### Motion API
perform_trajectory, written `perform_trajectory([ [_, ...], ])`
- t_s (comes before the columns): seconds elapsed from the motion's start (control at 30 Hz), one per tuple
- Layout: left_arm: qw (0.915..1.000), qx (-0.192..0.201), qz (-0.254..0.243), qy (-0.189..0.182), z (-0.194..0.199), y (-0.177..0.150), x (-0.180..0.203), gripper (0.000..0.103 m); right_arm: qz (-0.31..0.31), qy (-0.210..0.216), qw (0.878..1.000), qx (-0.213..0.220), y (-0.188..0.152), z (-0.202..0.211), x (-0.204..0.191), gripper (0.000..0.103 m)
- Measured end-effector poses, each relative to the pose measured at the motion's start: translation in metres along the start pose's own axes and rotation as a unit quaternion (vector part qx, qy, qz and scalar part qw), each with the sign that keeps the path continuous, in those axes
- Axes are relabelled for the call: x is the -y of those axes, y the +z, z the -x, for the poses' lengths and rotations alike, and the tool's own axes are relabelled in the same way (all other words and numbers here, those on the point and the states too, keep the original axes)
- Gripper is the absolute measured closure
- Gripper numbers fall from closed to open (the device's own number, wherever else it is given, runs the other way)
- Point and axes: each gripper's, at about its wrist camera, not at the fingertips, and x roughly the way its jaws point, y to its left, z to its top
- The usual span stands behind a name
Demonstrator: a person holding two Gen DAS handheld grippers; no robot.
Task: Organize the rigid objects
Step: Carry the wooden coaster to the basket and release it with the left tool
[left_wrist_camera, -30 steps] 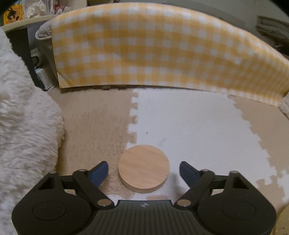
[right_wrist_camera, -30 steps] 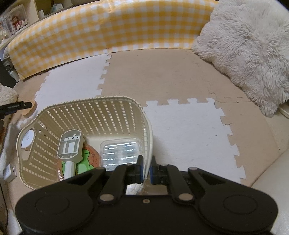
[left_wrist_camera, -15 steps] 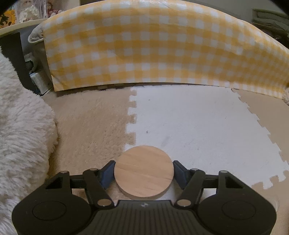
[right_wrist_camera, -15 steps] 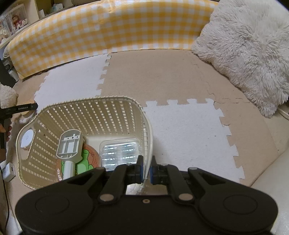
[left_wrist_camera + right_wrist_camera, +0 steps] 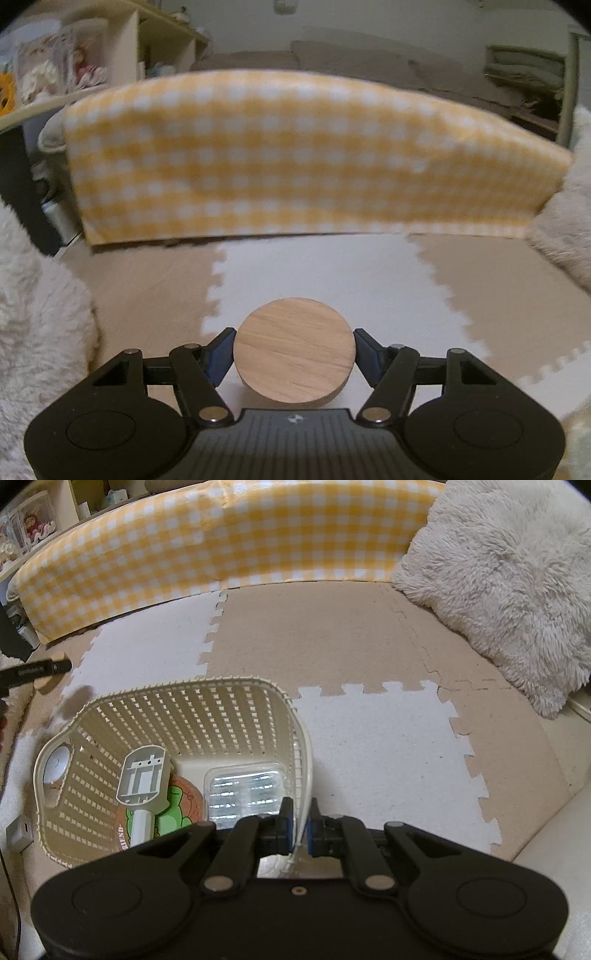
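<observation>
Wooden disc (image 5: 294,349) clamped flat between the blue pads of the left gripper (image 5: 294,350), lifted clear of the foam mat (image 5: 332,273), no long axis to mind. Basket (image 5: 236,686) pinched at its near rim by the narrow-set right gripper (image 5: 298,827), scoop (image 5: 142,775) and clear tray (image 5: 245,790) inside. From the basket, disc roughly at ten o'clock; left gripper alone placed to deliver, probably over the far rim.

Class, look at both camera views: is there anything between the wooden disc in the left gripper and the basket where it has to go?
Nothing visible does. The left gripper is shut on the wooden disc. In the right wrist view, only bare foam mat lies between that gripper's tip and the basket, whose top is open. The right gripper clamps the basket's near rim.
</observation>
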Motion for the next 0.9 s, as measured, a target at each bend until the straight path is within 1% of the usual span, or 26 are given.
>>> perform_trajectory([
  [0.13, 0.9995, -0.004, -0.015, -0.028, 0.022, 0.01, 0.023, 0.035, -0.003, 0.002, 1.0, 0.0, 0.0, 0.0, 0.001, 0.096],
  [0.23, 0.9982, -0.015, -0.019, -0.054, 0.036, 0.012, 0.041, 0.035, -0.006, 0.005, 1.0, 0.0, 0.0, 0.0, 0.002, 0.096],
  [0.37, 0.9944, -0.028, -0.043, -0.092, 0.055, 0.011, 0.072, 0.035, -0.011, 0.011, 1.0, 0.0, 0.0, 0.0, 0.004, 0.096],
  [0.53, 0.9844, -0.038, -0.075, -0.155, 0.08, 0.004, 0.115, 0.035, -0.015, 0.013, 1.0, 0.0, 0.0, 0.0, 0.005, 0.096],
  [0.6, 0.979, -0.042, -0.084, -0.181, 0.088, 0.0, 0.132, 0.035, -0.015, 0.013, 1.0, -0.001, 0.0, -0.001, 0.004, 0.096],
  [0.7, 0.9714, -0.058, -0.086, -0.214, 0.09, -0.01, 0.151, 0.035, -0.014, 0.011, 1.0, -0.001, 0.0, -0.001, 0.004, 0.096],
  [0.8, 0.9653, -0.077, -0.084, -0.235, 0.086, -0.022, 0.166, 0.035, -0.013, 0.01, 1.0, -0.001, 0.0, -0.001, 0.004, 0.096],
  [0.9, 0.9606, -0.099, -0.064, -0.252, 0.075, -0.033, 0.174, 0.035, -0.012, 0.01, 1.0, -0.001, -0.001, 0.0, 0.003, 0.096],
])
